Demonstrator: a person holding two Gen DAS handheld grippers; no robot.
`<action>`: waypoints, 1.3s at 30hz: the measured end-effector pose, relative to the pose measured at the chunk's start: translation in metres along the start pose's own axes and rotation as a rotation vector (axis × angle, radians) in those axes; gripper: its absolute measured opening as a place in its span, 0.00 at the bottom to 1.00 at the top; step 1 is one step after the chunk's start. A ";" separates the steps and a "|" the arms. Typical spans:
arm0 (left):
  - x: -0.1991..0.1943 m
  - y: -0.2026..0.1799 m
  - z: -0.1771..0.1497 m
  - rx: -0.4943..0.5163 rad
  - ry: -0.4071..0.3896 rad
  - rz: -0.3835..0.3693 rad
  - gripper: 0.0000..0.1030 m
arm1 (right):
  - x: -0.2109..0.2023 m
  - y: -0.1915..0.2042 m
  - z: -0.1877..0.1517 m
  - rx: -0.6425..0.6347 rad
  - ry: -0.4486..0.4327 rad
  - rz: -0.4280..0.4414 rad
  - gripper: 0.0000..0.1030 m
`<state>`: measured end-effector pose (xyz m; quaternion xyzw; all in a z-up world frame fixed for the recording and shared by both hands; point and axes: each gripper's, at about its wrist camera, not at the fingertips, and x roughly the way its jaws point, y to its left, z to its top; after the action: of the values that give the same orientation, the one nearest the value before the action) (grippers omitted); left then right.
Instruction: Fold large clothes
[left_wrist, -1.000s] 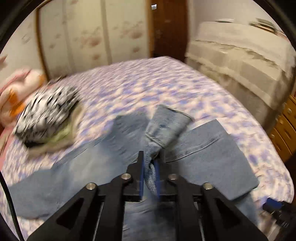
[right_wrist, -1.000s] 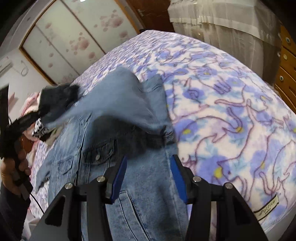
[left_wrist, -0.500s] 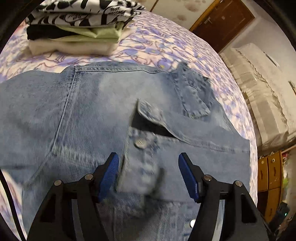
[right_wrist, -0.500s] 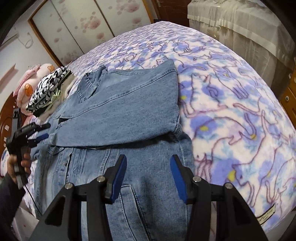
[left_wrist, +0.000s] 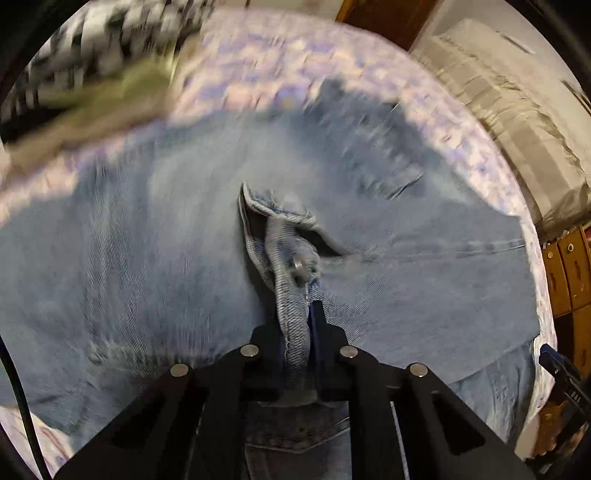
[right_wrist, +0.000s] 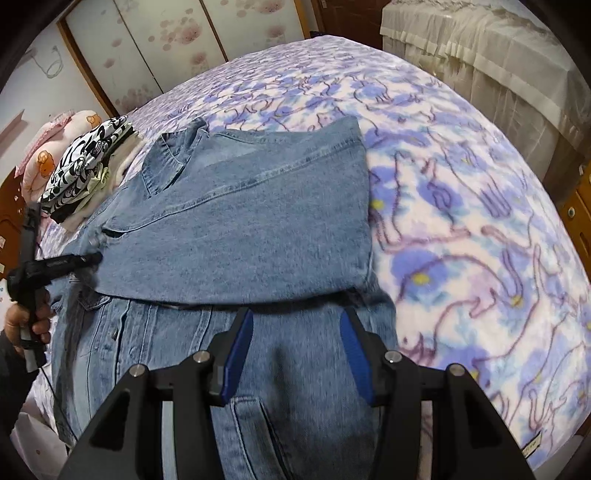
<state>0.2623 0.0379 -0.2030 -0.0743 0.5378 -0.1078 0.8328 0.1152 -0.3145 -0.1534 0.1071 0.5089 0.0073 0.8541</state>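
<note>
A large blue denim jacket (right_wrist: 251, 221) lies on the bed, its right side folded over onto the middle. My left gripper (left_wrist: 299, 332) is shut on the buttoned cuff (left_wrist: 291, 273) of the folded-over sleeve, near the jacket's middle. The left gripper also shows in the right wrist view (right_wrist: 92, 258), at the left edge of the fold. My right gripper (right_wrist: 295, 354) is open and empty, hovering over the jacket's lower front near its right hem.
The bed has a purple and white patterned blanket (right_wrist: 461, 206). A stack of folded clothes (right_wrist: 88, 166) with a black-and-white top sits at the far left, near a pink pillow (right_wrist: 59, 136). A covered cabinet (right_wrist: 498, 55) and wooden drawers (left_wrist: 565, 269) stand to the right.
My left gripper was open over the cuff half a second ago and has closed on it. The right gripper has stayed open over the hem.
</note>
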 end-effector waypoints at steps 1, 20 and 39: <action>-0.011 -0.007 0.006 0.018 -0.055 -0.006 0.08 | -0.001 0.001 0.002 -0.004 -0.011 -0.007 0.48; 0.021 0.021 -0.005 -0.106 0.035 -0.021 0.31 | 0.070 -0.056 0.111 0.147 0.004 -0.027 0.48; -0.032 0.023 -0.016 -0.132 0.009 -0.113 0.64 | 0.059 -0.061 0.091 0.089 0.063 0.026 0.34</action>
<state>0.2369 0.0680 -0.1872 -0.1587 0.5424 -0.1195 0.8163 0.2169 -0.3833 -0.1747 0.1513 0.5341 -0.0010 0.8318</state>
